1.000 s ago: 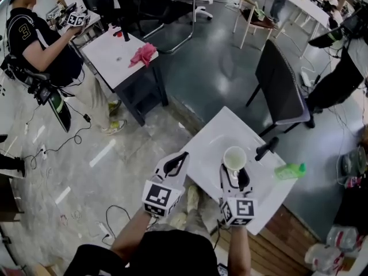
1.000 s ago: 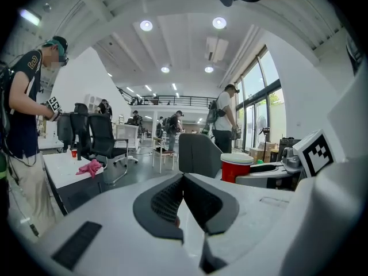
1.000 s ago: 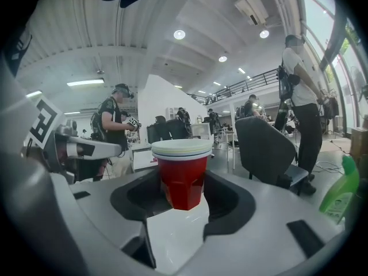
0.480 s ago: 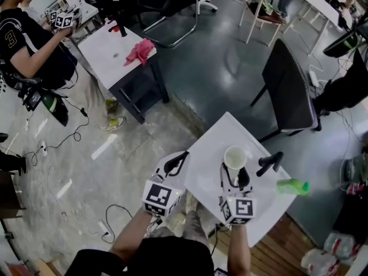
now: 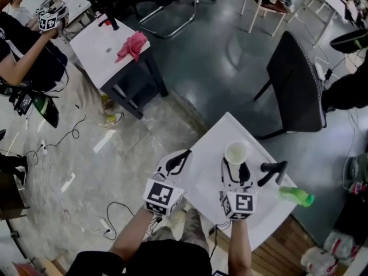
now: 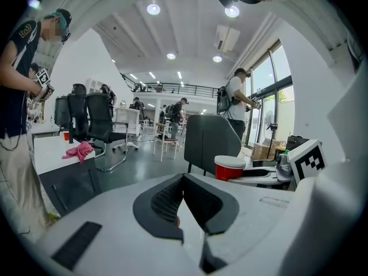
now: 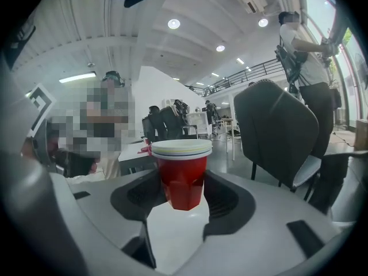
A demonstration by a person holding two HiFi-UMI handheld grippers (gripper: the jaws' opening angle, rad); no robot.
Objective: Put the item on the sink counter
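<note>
Grey polished floor surrounds a small white worktop [image 5: 204,174], with a black chair [image 5: 294,91] just past its far right edge. Around the middle of this worktop, a little toward the far corner, is the red cup [image 7: 182,180]. It is a glossy red plastic tumbler that tapers downward. Its white rim is layered, so it looks like several cups nested together, and from above the inside is pale. The right gripper [image 5: 236,164] has the cup between its fingers [image 7: 137,197], whose dark ribbed pads press against the cup's two sides. The cup's base seems to sit just clear of the white surface, though the angle makes that hard to judge. The left gripper [image 6: 184,183] is over the worktop's left corner, its fingers clenched together on nothing. A green bottle [image 5: 296,196] lies at the right corner, and a black handled object [image 5: 272,173] lies between it and the cup.
</note>
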